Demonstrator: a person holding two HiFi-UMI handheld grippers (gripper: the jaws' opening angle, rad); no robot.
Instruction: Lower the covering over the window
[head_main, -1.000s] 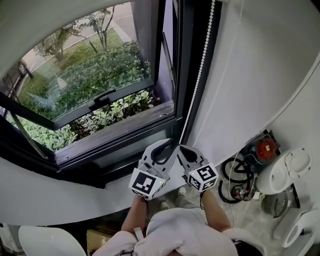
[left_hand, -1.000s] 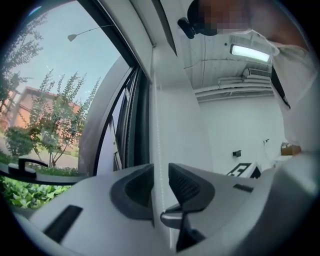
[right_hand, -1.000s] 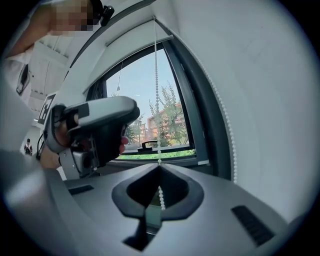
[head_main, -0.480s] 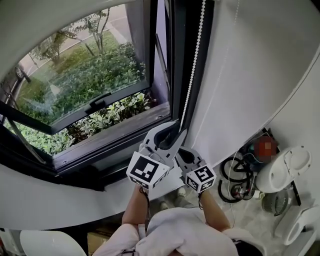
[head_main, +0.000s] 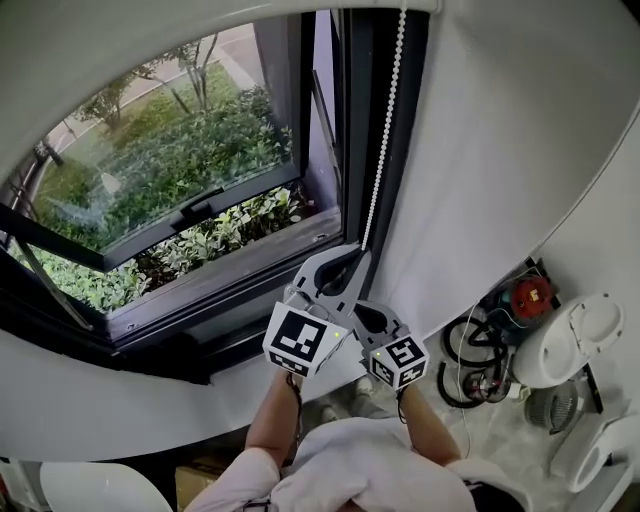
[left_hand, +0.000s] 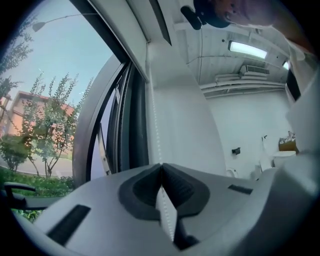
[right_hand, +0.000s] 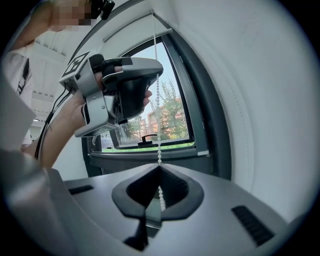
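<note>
A white bead chain (head_main: 385, 130) hangs down the right side of the window (head_main: 180, 170), whose glass is uncovered. My left gripper (head_main: 360, 258) is the higher one; its jaws have just been closing and are now shut on the chain. In the left gripper view the bead chain (left_hand: 152, 120) runs straight up from the left gripper (left_hand: 161, 166). Just below, my right gripper (head_main: 360, 308) is shut on the same chain. The right gripper view shows the bead chain (right_hand: 158, 135) entering the right gripper (right_hand: 160, 166), with the left gripper (right_hand: 157, 75) clamped higher up.
The window's lower sash (head_main: 200, 205) is tilted open toward shrubs outside. A white wall rises right of the dark window frame (head_main: 350, 150). Coiled cables (head_main: 480, 360) and a white appliance (head_main: 575, 340) lie on the floor at right. A white chair (head_main: 90, 485) stands at lower left.
My left gripper has climbed from beside the right gripper to above it, along the chain, and its open jaws have shut on the beads. The right gripper has stayed put.
</note>
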